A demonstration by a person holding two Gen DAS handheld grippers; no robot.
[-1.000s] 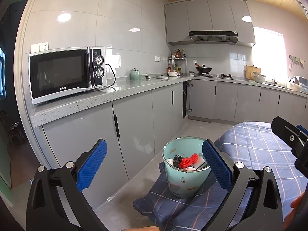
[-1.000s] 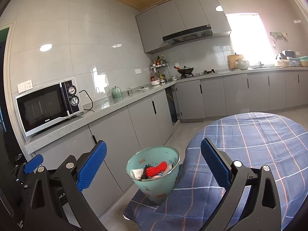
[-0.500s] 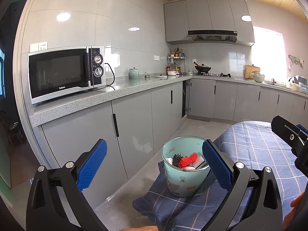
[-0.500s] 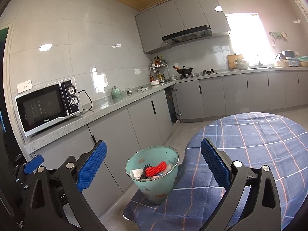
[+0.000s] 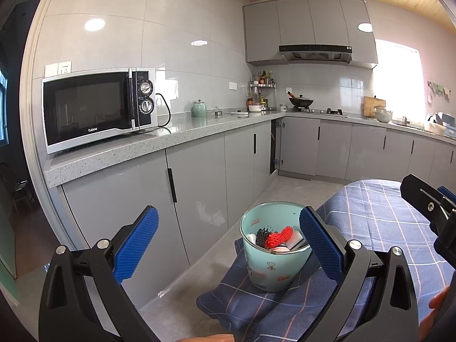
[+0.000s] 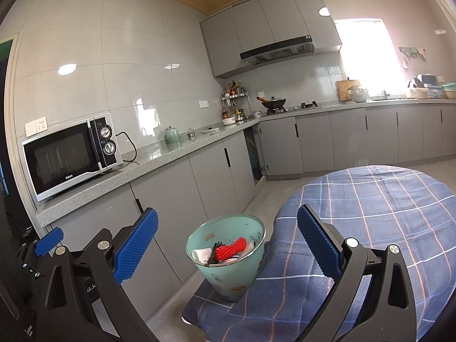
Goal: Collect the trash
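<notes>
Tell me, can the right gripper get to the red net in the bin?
Probably yes. The right gripper is open and empty, the bin has no lid, and the red net lies on top of the trash, uncovered.

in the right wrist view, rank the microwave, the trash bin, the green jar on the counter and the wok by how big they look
1. microwave
2. trash bin, though it sits nearest the camera
3. wok and green jar: look alike, unranked

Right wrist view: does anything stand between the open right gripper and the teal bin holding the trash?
Nothing visible does. The right gripper is open and empty, and the teal bin sits on the checked tablecloth with only clear space before it.
</notes>
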